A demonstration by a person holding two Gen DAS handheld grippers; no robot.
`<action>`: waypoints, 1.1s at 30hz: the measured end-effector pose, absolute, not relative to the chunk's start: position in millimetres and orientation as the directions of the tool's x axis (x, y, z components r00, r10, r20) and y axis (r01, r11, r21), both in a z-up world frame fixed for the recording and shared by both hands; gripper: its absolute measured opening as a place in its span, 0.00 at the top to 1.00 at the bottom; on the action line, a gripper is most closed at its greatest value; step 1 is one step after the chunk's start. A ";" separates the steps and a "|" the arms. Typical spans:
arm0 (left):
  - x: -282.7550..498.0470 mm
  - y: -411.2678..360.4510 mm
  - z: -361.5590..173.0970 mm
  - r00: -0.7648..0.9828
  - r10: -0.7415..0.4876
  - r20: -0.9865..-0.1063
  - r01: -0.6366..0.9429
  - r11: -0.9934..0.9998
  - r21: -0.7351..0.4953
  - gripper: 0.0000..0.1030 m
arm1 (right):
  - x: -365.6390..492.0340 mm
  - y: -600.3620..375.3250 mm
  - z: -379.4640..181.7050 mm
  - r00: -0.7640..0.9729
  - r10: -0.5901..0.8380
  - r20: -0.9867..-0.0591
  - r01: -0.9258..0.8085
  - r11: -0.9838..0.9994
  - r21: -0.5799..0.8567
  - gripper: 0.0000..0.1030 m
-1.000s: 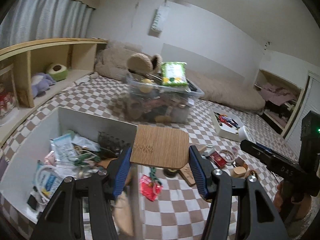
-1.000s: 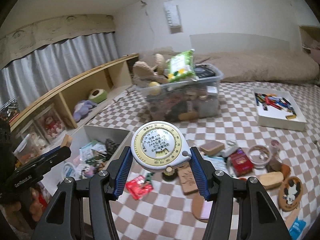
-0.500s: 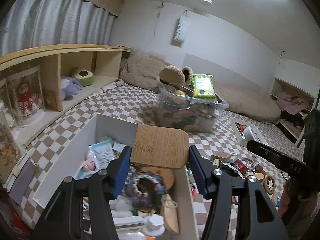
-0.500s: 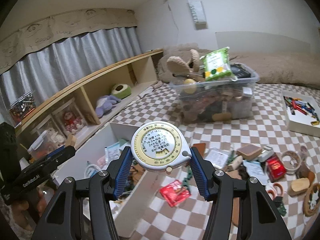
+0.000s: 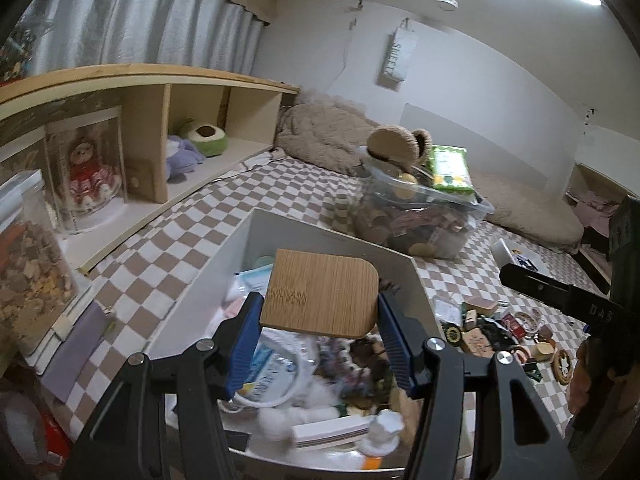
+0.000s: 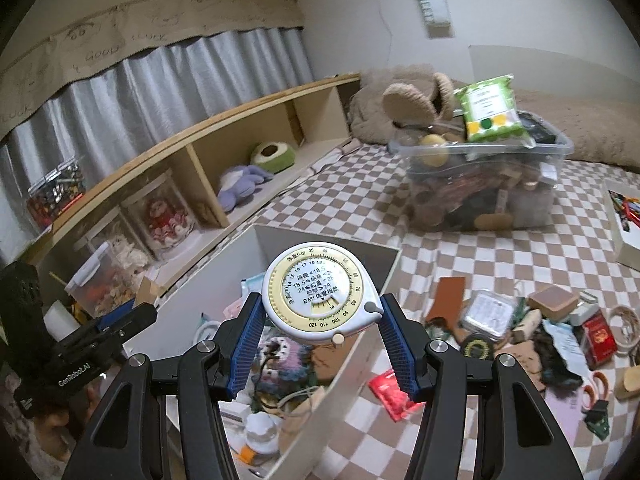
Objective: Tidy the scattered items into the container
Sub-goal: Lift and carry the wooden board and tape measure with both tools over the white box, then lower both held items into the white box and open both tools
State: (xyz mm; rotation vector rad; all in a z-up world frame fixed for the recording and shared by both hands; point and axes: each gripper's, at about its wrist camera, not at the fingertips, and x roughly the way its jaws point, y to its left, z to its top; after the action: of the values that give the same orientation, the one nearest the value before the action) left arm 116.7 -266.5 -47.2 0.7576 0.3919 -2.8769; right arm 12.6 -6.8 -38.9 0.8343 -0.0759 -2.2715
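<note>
— Left gripper (image 5: pixel 318 332)?
— Clamped on a bamboo board (image 5: pixel 320 294), held above the white storage box (image 5: pixel 320 236).
— Right gripper (image 6: pixel 320 334)?
— Clamped on a round BMI tape measure (image 6: pixel 320 294), over the box's right wall (image 6: pixel 340 380). Scattered items (image 6: pixel 520 328) lie on the checkered bedcover (image 6: pixel 500 256) right of the box.

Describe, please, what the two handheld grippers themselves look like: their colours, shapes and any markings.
Both are alike: the left gripper and right gripper have black angular linkage arms with silver pivot bolts, and each finger carries a blue ribbed pad. Seen from the opposite camera, the left gripper's black body reads "GenRobot.AI" in white, and the right one shows "DAS". No cables are visible.
</note>
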 end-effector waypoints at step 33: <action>110.5 -310.8 -94.1 -0.797 -0.093 -0.597 0.271 -0.938 -0.215 0.45 | -34.7 -139.1 -81.2 -0.383 -0.657 -0.650 0.680 -0.676 0.283 0.00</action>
State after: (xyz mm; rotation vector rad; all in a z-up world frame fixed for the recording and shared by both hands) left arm 110.5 -310.8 -94.1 0.8995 0.4328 -2.7730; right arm -34.7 -139.1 -81.2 0.9690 0.0392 -2.1010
